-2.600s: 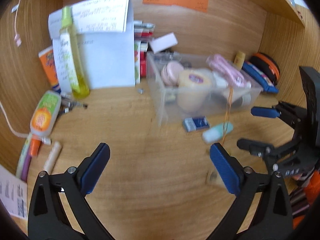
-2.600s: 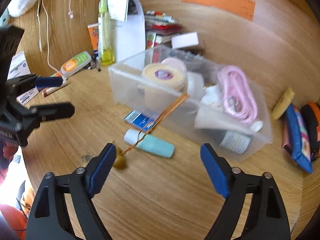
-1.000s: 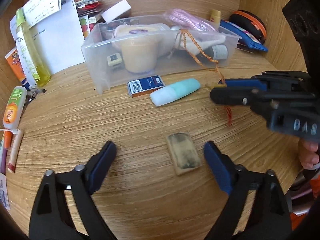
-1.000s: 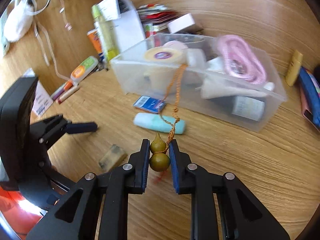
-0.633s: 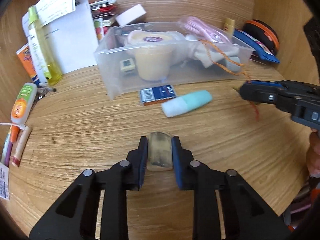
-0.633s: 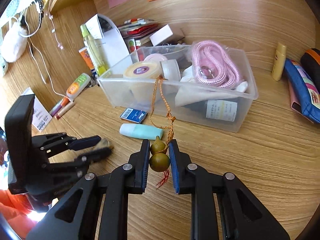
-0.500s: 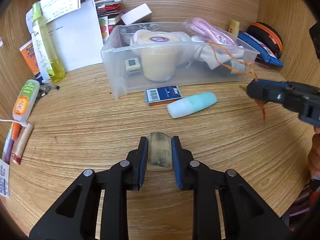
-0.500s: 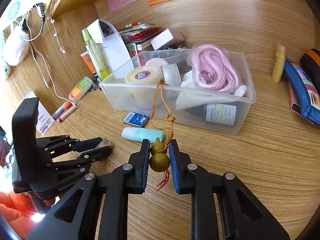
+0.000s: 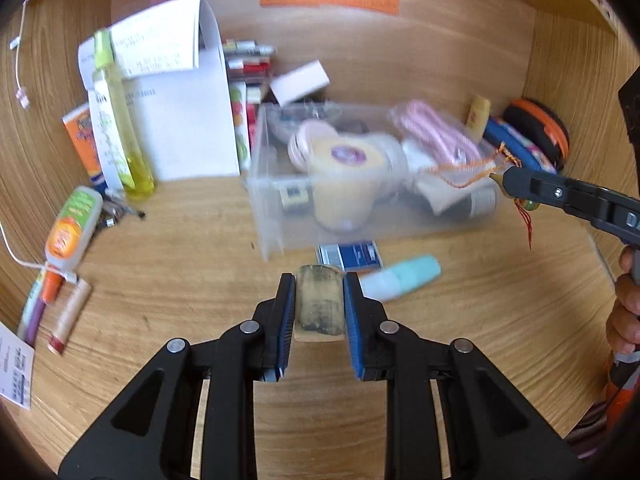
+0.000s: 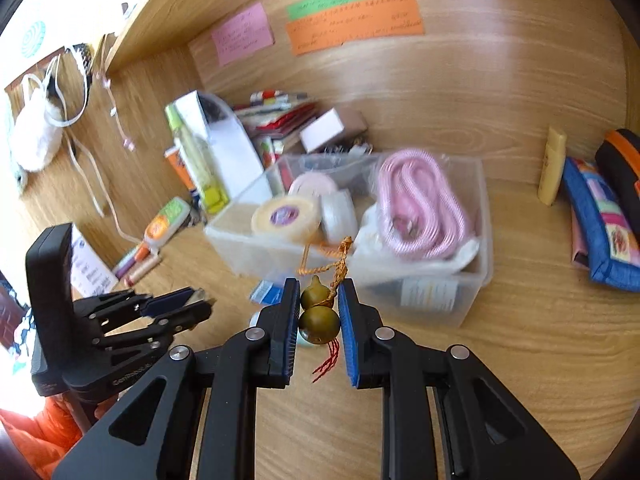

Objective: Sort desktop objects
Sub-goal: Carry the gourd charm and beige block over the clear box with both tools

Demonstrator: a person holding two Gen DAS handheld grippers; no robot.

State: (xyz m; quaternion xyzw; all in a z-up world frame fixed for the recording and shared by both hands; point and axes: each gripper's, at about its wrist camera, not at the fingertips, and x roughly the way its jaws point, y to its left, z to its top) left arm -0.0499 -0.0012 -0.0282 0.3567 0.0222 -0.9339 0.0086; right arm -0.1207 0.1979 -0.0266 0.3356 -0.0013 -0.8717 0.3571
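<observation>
1 clear bin point(image 9: 276, 200) frame centre; 1 dirty eraser point(image 9: 320, 300) lower centre, clamped in left gripper point(image 9: 319, 309); 1 gourd charm point(image 10: 319, 316) pinched in right gripper point(image 10: 319, 322), both angled down

Clear bin point(image 9: 272, 216): motion-blurred in both views; contents smeared, label on its bottle point(image 10: 428, 294) unreadable.
Wall notes point(image 10: 352, 20): writing too small to read.
Teal tube point(image 9: 400, 282): blurred; in the right wrist view almost wholly hidden behind the right claw point(image 10: 319, 312).
Blue card point(image 9: 348, 256): partly covered by the soiled eraser point(image 9: 320, 300); print illegible.
Eraser: underside hidden.
Left claw point(image 9: 319, 308): base cut off by the frame edge.
Person's hand point(image 9: 624, 312): cut off at the right edge.
</observation>
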